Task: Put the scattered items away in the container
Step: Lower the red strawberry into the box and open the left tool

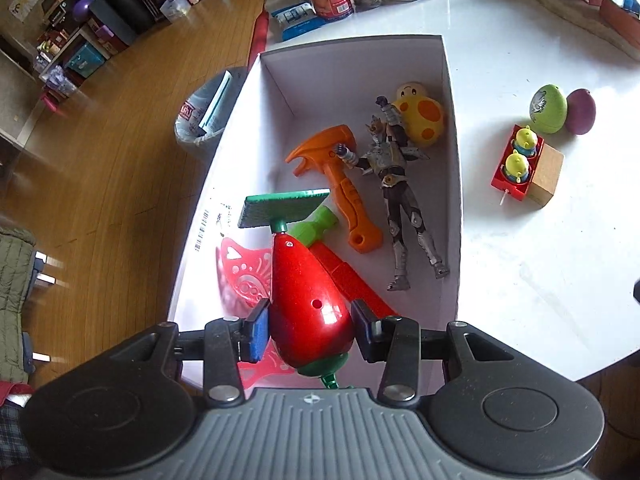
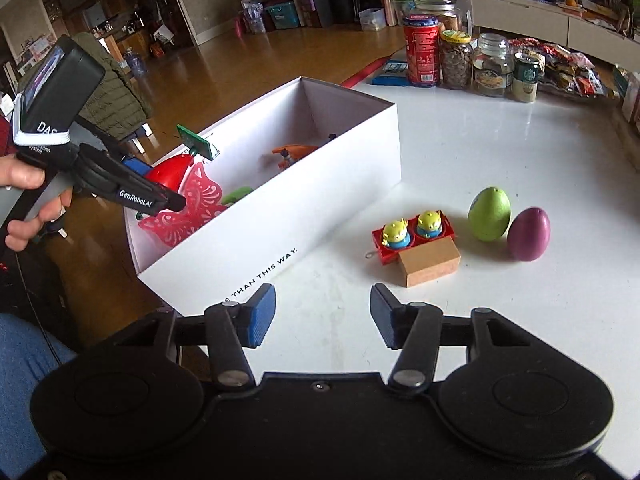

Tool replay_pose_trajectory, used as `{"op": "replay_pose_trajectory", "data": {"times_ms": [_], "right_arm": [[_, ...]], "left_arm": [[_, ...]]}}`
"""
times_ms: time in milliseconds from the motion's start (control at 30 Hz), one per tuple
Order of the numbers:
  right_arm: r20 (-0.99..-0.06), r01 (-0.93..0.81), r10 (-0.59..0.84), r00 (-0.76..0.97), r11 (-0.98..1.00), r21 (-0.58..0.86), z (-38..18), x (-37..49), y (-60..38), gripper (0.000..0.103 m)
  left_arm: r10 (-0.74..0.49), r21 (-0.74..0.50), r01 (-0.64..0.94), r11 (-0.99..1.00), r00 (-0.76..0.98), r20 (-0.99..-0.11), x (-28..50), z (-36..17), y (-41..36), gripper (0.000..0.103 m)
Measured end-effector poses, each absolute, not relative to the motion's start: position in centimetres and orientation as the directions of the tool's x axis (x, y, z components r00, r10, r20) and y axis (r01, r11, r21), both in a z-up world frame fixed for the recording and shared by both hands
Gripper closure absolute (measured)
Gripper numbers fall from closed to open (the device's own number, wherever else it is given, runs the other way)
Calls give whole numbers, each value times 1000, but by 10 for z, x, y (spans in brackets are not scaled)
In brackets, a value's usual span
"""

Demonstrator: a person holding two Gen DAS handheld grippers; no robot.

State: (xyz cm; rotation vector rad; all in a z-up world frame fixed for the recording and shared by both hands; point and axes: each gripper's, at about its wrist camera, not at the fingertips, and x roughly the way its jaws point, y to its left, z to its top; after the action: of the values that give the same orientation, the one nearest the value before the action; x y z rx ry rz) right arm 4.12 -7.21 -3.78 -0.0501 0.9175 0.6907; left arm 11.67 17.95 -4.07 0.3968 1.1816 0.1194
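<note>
The left gripper clamps a glossy red pear-shaped plastic toy with a green square top, held over the near end of the white rectangular cardboard box. The right gripper hangs empty over the white table, jaws parted, just outside the box's long wall. Inside the box lie a pink cut-out butterfly, an orange toy hammer, a grey action figure and a yellow spotted mushroom toy. Beyond the box's far wall stand a red tray with two green alien figures, a tan block, a green egg and a purple egg.
</note>
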Motion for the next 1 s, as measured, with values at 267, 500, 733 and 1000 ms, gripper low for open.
{"op": "replay_pose_trajectory", "data": {"times_ms": [267,500,733,1000], "right_arm": [[-750,-584,541,380,769,259,-48,33,-79,50],[-744,-593,555,372,759,270,-49,29,-83,50],[-736,-588,563,376,759,280,-48,28,-90,50],[-727,-566,565,390,770,294,-45,30,-105,50]], "left_arm": [[307,359,100,928,342,-888,128,-51,181,58],[332,385,93,918,350,-876,130,-50,176,32],[342,393,86,916,346,-874,125,-57,168,27],[345,382,46,923,344,-874,119,-63,161,21]]}}
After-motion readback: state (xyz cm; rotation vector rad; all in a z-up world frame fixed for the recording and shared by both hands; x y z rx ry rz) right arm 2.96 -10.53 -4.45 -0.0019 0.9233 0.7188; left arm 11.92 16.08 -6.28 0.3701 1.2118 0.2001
